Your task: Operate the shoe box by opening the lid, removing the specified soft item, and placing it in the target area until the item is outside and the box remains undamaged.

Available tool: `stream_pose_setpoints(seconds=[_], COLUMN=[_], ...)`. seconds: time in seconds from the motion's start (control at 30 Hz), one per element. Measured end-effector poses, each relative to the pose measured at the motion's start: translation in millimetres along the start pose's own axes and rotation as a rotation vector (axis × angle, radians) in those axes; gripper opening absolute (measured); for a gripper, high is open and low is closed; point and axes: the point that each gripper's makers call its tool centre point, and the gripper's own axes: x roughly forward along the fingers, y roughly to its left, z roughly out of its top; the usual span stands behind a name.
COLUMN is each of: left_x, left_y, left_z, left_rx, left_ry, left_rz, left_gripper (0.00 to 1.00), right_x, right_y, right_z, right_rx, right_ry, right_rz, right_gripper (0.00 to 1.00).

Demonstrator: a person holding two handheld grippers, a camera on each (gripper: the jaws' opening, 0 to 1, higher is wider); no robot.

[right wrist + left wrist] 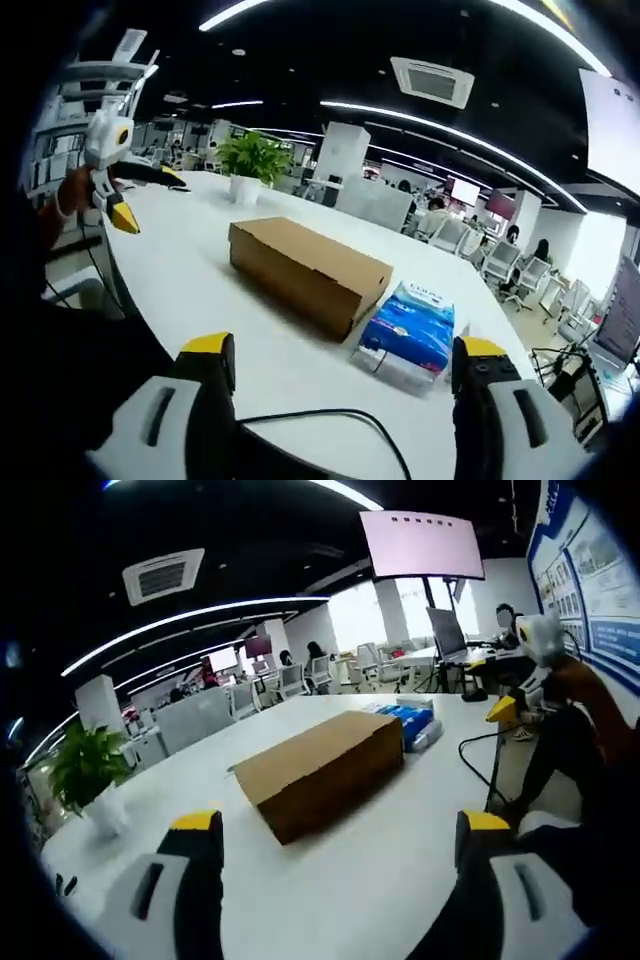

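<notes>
A closed brown cardboard shoe box (pixel 320 768) lies on the white table (pixel 190 780), its lid down. My left gripper (pixel 340 828) is open just short of the box, nothing between its yellow-tipped jaws. From the other side, the box (pixel 305 268) lies a little farther off, and my right gripper (pixel 343 352) is open and empty too. A blue soft tissue pack (pixel 410 335) rests against the box's end, also seen behind the box (pixel 412 722). The right gripper (pixel 518 702) shows at the right, the left gripper (pixel 115 195) at the far left.
A potted plant (pixel 252 160) stands at one end of the table (pixel 180 270), seen too at the left (pixel 85 770). A black cable (pixel 320 418) runs across the near edge. A monitor on a stand (pixel 446 632) and office desks with chairs lie beyond.
</notes>
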Motion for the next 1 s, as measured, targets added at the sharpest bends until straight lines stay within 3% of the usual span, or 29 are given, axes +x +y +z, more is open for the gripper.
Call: stream_pose_setpoints(seconds=[0.17, 0.3, 0.37, 0.47, 0.6, 0.8, 1.0], left_x=[-35, -56, -64, -68, -70, -60, -54], left_y=[-9.5, -18.0, -19.4, -18.8, -26.9, -21.3, -24.6], left_z=[-8.6, -29.0, -30.7, -15.9, -11.4, -5.5, -1.8], left_rx=[-0.070, -0.135, -0.158, -0.061, -0.106, -0.139, -0.233], left_ry=[-0.035, 0.003, 0.000, -0.030, -0.036, -0.047, -0.088], left_rz=[0.029, 0.033, 0.040, 0.066, 0.037, 0.031, 0.038], left_gripper=[0.99, 0.99, 0.99, 0.99, 0.99, 0.99, 0.99], right_x=[-19, -34, -41, -48, -52, -46, -38], right_y=[-2, 5, 8, 12, 11, 6, 18], right_z=[-28.1, -41.9, -45.4, -44.1, -41.5, -33.2, -31.7], right_rx=[0.041, 0.067, 0.072, 0.075, 0.084, 0.096, 0.099], right_ry=[0.060, 0.064, 0.059, 0.047, 0.031, 0.018, 0.004], right_rz=[-0.038, -0.053, -0.065, -0.069, -0.073, -0.081, -0.047], right_gripper=[0.97, 0.97, 0.97, 0.97, 0.96, 0.96, 0.96])
